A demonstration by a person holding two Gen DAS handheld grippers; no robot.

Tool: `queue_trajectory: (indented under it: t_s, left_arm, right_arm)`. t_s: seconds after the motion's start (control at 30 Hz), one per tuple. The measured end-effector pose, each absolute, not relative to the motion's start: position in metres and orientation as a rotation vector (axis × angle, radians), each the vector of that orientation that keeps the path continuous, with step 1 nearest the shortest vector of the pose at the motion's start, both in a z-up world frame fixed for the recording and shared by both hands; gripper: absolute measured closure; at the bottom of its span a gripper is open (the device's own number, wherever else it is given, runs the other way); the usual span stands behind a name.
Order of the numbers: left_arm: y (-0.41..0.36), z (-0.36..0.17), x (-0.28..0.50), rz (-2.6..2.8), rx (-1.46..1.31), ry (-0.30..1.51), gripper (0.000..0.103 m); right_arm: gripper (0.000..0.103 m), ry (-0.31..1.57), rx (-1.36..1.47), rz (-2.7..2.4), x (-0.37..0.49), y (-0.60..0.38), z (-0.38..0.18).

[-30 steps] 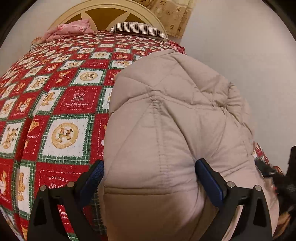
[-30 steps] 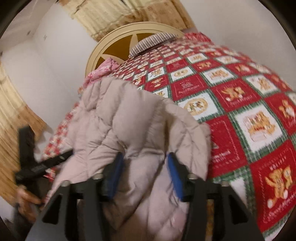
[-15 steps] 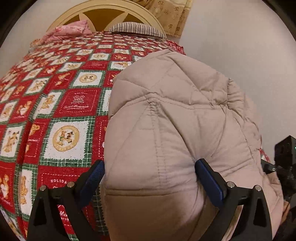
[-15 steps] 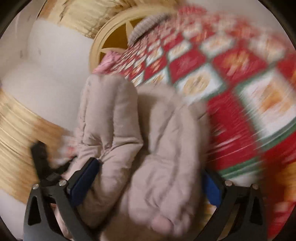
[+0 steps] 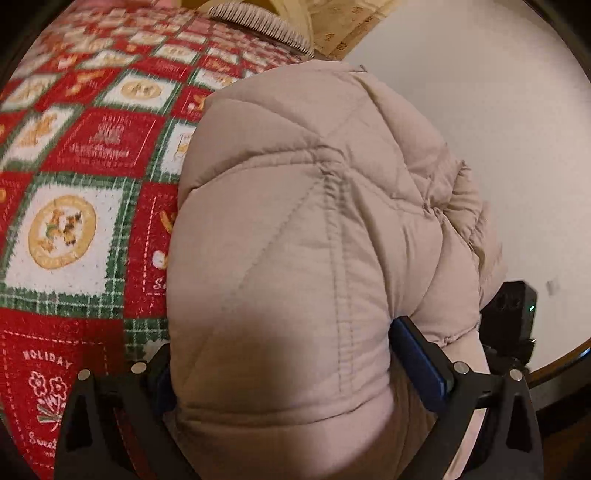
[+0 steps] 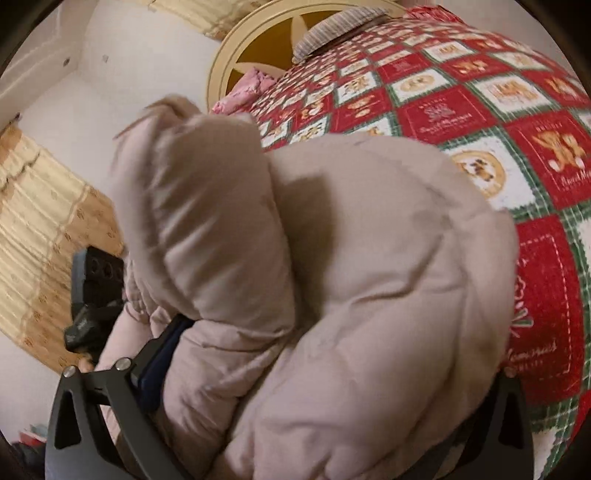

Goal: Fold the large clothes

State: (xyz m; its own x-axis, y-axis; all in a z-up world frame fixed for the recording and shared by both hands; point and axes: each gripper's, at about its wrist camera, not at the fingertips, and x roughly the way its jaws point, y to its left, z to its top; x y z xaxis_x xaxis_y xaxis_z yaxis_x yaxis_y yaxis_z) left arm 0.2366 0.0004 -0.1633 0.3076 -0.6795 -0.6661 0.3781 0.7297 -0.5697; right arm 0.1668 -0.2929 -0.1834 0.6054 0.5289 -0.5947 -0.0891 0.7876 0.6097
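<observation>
A beige quilted puffer jacket [image 5: 303,236] lies bunched on a bed with a red, green and white holiday quilt [image 5: 77,221]. My left gripper [image 5: 284,354] has its jaws wide apart with a thick fold of the jacket bulging between the blue pads. In the right wrist view the jacket [image 6: 351,277] fills the middle. My right gripper [image 6: 325,373] is also wide open, with puffy folds pressed between its fingers; its right finger is mostly hidden by fabric. Each gripper shows at the edge of the other's view.
The quilt [image 6: 480,110] covers the bed to the far side. A cream round headboard [image 6: 266,48], a striped pillow [image 6: 340,26] and a pink cloth [image 6: 247,88] are at the head. A white wall [image 5: 480,110] and yellow curtains [image 6: 44,229] flank the bed.
My right gripper has opened wide from a narrower grip, and more of the jacket has bunched up between its fingers. The left gripper has moved closer to the jacket and stays open.
</observation>
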Motion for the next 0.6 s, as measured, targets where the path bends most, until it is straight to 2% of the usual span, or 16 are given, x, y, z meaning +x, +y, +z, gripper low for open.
queue_trajectory:
  t_s: [0.07,0.13,0.17,0.23,0.43,0.6]
  left_arm:
    - [-0.002,-0.158,0.227,-0.713,-0.303,1.006,0.013]
    - [-0.004,-0.151,0.214,-0.714,-0.284,0.968,0.020]
    - [-0.004,-0.147,0.206,-0.719,-0.277,0.951,0.025]
    - [-0.005,-0.140,0.193,-0.728,-0.268,0.932,0.028]
    - [0.007,-0.123,0.148,-0.775,-0.316,0.872,0.032]
    - [0.009,-0.107,0.129,-0.795,-0.315,0.822,0.032]
  right_arm:
    - [0.007,0.856,0.571,0.386,0.162,-0.294,-0.183]
    - [0.026,0.851,0.605,0.404,0.152,-0.295,-0.182]
    - [0.029,0.843,0.619,0.404,0.145,-0.294,-0.180]
    - [0.037,0.827,0.617,0.392,0.133,-0.292,-0.176]
    - [0.047,0.757,0.667,0.412,0.091,-0.286,-0.162]
    - [0.052,0.694,0.699,0.437,0.057,-0.281,-0.146]
